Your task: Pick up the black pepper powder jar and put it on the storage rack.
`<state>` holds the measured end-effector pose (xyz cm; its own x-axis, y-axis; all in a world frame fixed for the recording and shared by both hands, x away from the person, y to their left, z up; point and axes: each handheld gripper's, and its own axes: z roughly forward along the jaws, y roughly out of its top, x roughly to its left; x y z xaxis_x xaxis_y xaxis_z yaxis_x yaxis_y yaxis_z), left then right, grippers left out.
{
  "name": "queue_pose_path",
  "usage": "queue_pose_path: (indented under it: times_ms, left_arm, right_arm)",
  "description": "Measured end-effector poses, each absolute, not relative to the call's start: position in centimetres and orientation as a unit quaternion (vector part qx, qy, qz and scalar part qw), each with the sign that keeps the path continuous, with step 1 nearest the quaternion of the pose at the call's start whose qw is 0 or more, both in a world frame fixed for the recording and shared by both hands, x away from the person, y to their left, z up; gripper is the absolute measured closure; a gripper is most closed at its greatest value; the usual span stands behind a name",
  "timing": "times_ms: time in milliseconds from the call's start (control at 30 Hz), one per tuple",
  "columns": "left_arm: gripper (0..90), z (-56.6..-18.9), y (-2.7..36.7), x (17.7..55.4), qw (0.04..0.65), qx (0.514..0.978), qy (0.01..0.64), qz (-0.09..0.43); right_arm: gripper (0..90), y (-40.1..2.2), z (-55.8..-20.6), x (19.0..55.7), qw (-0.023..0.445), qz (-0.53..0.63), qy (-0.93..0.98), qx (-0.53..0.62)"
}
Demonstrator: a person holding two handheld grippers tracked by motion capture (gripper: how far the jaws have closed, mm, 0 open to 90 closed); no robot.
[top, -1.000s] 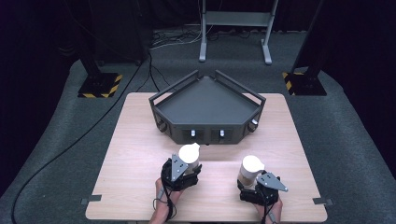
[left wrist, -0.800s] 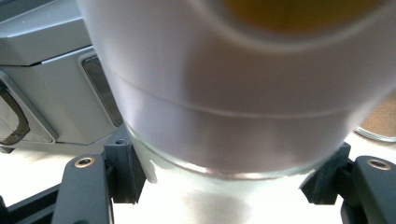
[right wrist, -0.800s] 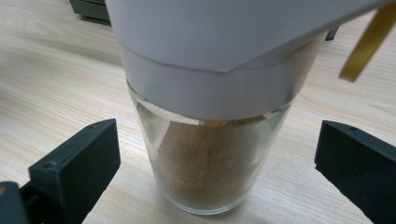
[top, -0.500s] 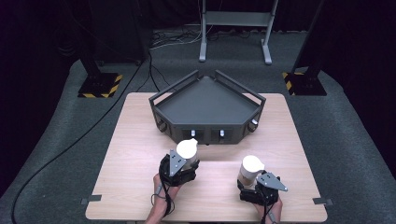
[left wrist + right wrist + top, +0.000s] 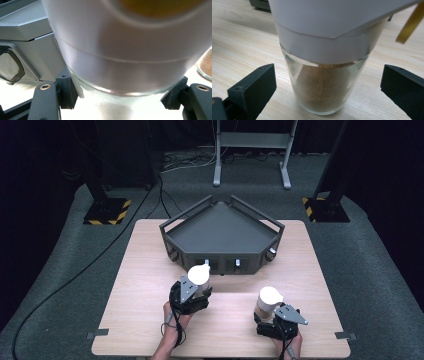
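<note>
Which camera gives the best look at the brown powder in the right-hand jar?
The right gripper view: the glass jar stands between its open jaws, with the brown powder visible through the glass. The high view shows mostly its white lid; the left gripper view catches a blurred sliver at the edge.

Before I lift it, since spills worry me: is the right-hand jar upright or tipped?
Upright: the jar stands on its base on the table, white lid on top, between the right gripper's open jaws.

In the left gripper view we see the white-lidded jar (image 5: 120, 50) blurred and cut off at the top edge, hiding most of the grey tray (image 5: 27, 45) behind it. In the right gripper view the other jar's lid (image 5: 332, 30) runs past the top edge too.
</note>
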<state>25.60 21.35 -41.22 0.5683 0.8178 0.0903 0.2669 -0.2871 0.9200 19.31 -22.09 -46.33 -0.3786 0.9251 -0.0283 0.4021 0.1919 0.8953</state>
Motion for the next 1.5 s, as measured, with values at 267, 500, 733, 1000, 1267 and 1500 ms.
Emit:
queue_pose_path:
  times_ms: [267,500,733,1000,1267,1500]
  left_arm:
    - [30.4,-40.7,21.9,26.3,0.480,0.743,0.369,0.284]
    - [30.4,-40.3,22.2,26.8,0.480,0.744,0.371,0.281]
    - [30.4,-40.1,22.5,27.2,0.482,0.741,0.374,0.280]
    - [30.4,-39.7,22.9,27.6,0.482,0.739,0.378,0.281]
    - [30.4,-39.1,23.2,28.3,0.484,0.737,0.380,0.280]
    - [30.4,-38.7,23.4,28.8,0.483,0.738,0.381,0.279]
  right_arm:
    - [0.0,-22.1,-46.3,19.3,0.303,0.431,0.710,0.467]
    - [0.0,-22.2,-46.3,19.3,0.303,0.432,0.710,0.468]
    - [0.0,-22.2,-46.3,19.3,0.302,0.432,0.709,0.468]
    - [0.0,-22.1,-46.3,19.3,0.304,0.431,0.710,0.467]
    - [0.0,-22.1,-46.3,19.3,0.304,0.430,0.710,0.468]
    - [0.0,-22.1,-46.3,19.3,0.304,0.430,0.709,0.468]
